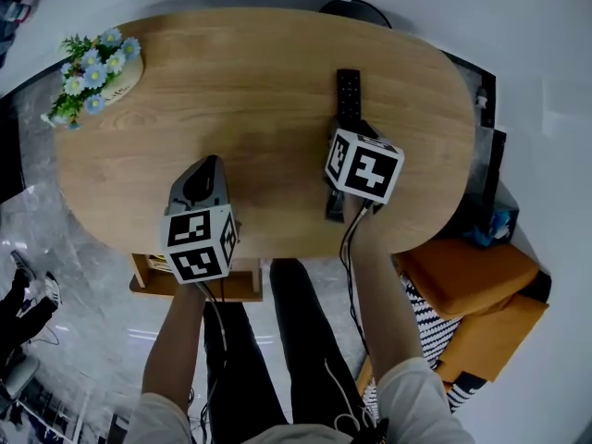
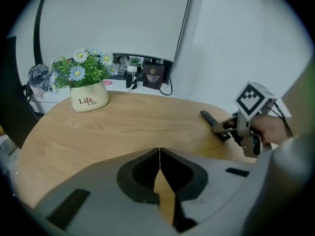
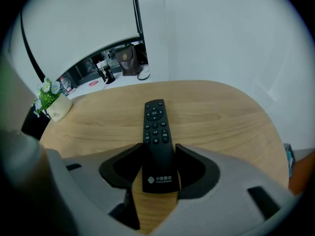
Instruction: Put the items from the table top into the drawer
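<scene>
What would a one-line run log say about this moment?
right gripper: open, astride black rectangular plastic remote lying flat on oval wooden table | left gripper: shut, empty

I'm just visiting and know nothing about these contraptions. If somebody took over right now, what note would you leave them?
Left gripper: shut, empty, above the table near its front edge.
Right gripper: open, jaws astride the black remote, not gripping it.
Remote lies flat on the table; flower pot stands at its far left end.
What looks like an open wooden drawer shows under the near edge.
Done: nothing visibly stowed. Left: close on the remote, carry it to the drawer.
</scene>
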{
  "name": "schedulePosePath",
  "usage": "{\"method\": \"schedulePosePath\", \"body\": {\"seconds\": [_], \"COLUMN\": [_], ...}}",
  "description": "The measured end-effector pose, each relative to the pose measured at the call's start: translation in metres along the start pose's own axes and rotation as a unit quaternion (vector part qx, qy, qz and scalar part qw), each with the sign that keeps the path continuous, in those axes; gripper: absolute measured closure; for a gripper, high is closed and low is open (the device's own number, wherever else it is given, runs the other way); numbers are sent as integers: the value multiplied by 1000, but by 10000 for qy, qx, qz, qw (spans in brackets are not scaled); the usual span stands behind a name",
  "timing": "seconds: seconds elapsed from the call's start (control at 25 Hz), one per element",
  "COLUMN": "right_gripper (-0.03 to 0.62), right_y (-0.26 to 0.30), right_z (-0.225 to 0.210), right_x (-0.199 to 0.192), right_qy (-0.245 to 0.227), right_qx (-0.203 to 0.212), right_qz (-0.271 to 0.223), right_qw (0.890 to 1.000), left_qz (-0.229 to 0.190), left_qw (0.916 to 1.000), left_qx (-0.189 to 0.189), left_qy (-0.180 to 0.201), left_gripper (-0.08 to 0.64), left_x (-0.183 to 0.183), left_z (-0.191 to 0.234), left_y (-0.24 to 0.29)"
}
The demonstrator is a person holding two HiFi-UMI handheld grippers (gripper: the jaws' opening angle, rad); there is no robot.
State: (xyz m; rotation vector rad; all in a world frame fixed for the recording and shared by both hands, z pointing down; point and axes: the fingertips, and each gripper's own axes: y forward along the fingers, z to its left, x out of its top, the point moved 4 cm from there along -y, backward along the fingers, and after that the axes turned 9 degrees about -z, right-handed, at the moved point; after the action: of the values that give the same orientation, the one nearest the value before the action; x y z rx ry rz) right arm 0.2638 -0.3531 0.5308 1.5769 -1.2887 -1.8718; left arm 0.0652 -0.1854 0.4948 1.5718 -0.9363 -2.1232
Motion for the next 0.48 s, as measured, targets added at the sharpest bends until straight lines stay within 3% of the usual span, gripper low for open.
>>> {"method": "schedulePosePath", "body": {"seconds": [0.48], "right_gripper": [401], "right_y": [1], "right_z": [-2], "right_x": [3], "right_qy": [-245], "right_qx": [220], "right_qz": [248], "right_qw": [9991], "left_qz": [70], "left_qw": [9997], "left_qx": [147], "left_qy": [-175], "left_gripper": [549], "left_x": [-23], "left_z": [11], "left_y": [-22]}}
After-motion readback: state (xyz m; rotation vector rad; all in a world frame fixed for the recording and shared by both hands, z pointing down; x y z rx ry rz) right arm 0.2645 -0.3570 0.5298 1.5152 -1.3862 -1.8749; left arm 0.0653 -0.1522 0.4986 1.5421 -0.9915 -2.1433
